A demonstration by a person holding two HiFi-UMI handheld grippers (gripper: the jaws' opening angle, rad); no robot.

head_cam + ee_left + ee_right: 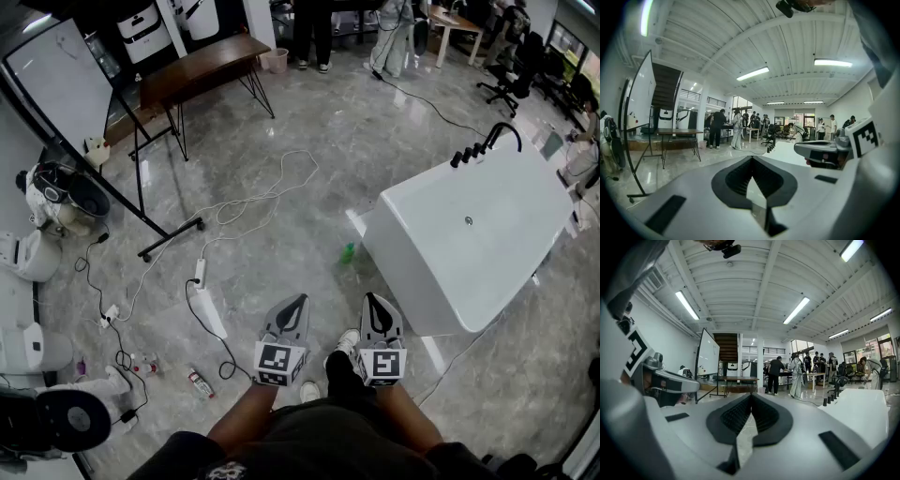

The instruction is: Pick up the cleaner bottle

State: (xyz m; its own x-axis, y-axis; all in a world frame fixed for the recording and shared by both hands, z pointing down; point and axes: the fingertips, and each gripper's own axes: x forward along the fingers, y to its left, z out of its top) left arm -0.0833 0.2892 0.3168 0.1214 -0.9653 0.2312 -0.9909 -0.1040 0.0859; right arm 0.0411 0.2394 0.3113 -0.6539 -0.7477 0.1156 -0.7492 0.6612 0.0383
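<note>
The cleaner bottle (348,252), small and green, stands on the grey floor by the near left corner of the white bathtub (487,234). It shows only in the head view. My left gripper (297,301) and right gripper (372,298) are held side by side in front of my body, well short of the bottle, pointing roughly level. Both are shut with nothing between the jaws. In the left gripper view the left gripper (751,159) has its tips together. The right gripper (751,397) looks the same in the right gripper view.
A whiteboard on a wheeled stand (66,84) and a brown table (202,66) stand at the far left. White cables and a power strip (200,272) trail across the floor. Small items (197,382) and white machines (33,253) lie at the left. People stand at the back.
</note>
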